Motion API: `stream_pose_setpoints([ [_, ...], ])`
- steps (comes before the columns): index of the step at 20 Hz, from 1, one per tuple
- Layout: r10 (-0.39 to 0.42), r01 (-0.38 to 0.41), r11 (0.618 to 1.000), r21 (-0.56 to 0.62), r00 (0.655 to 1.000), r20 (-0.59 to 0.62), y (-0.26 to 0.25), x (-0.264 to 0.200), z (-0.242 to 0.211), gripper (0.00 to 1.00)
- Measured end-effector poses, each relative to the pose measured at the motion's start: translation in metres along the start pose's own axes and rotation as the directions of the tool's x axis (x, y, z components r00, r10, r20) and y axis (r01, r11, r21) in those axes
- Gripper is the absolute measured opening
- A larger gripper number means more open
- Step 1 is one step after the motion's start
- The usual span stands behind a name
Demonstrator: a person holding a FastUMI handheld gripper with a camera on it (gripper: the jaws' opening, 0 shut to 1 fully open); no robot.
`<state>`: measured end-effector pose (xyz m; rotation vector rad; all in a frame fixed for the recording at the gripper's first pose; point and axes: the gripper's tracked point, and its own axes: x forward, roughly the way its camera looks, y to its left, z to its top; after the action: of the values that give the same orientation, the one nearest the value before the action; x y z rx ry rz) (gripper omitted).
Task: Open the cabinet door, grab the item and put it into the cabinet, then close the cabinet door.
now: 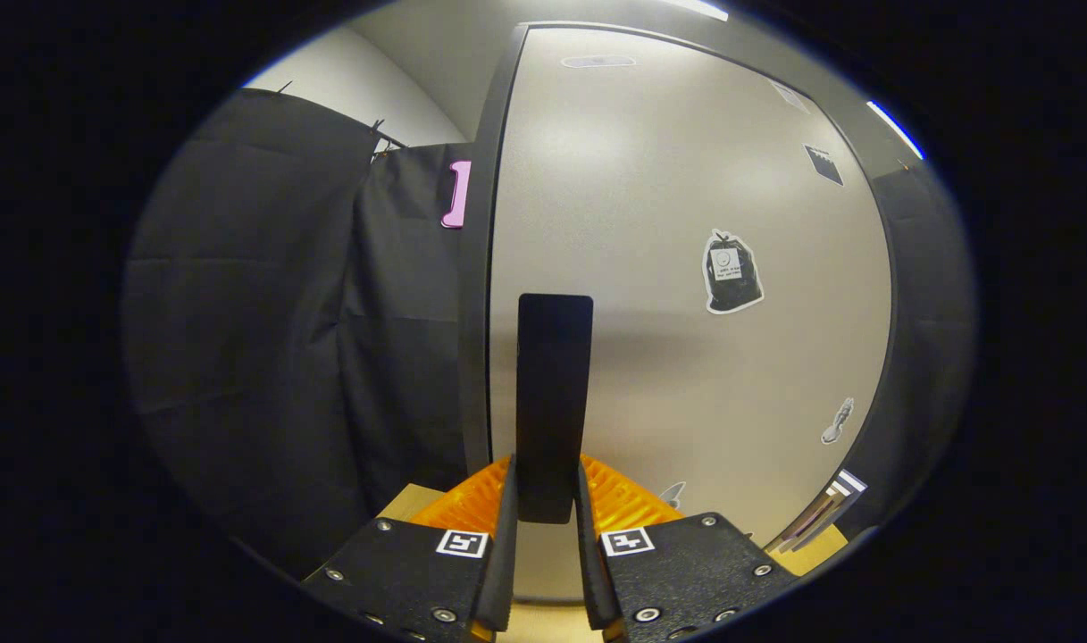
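Gripper clamped on the cabinet door's handle

The gripper [547, 500] has its two fingers drawn in close — both press on the lower end of the dark upright handle [554, 393], which rises between them toward twelve o'clock. The handle sits on the pale cabinet door [650, 205], near its dark left edge. On the door, at about two o'clock from the handle, is a bin-bag sticker [731, 272]; a smaller sticker [838, 421] lies at about four o'clock. Black cloth [275, 339] hangs at nine o'clock — the item to be stored I cannot place.

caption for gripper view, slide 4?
Gripper shut on the black handle of the pale cabinet door.
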<state>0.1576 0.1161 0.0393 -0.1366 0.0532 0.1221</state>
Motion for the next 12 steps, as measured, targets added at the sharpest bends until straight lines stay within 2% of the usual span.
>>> stream_pose_setpoints([
  [12, 0.099, -0.099, 0.994, -0.040, 0.995, -0.017, 0.003, -0.015, 0.000, 0.27],
])
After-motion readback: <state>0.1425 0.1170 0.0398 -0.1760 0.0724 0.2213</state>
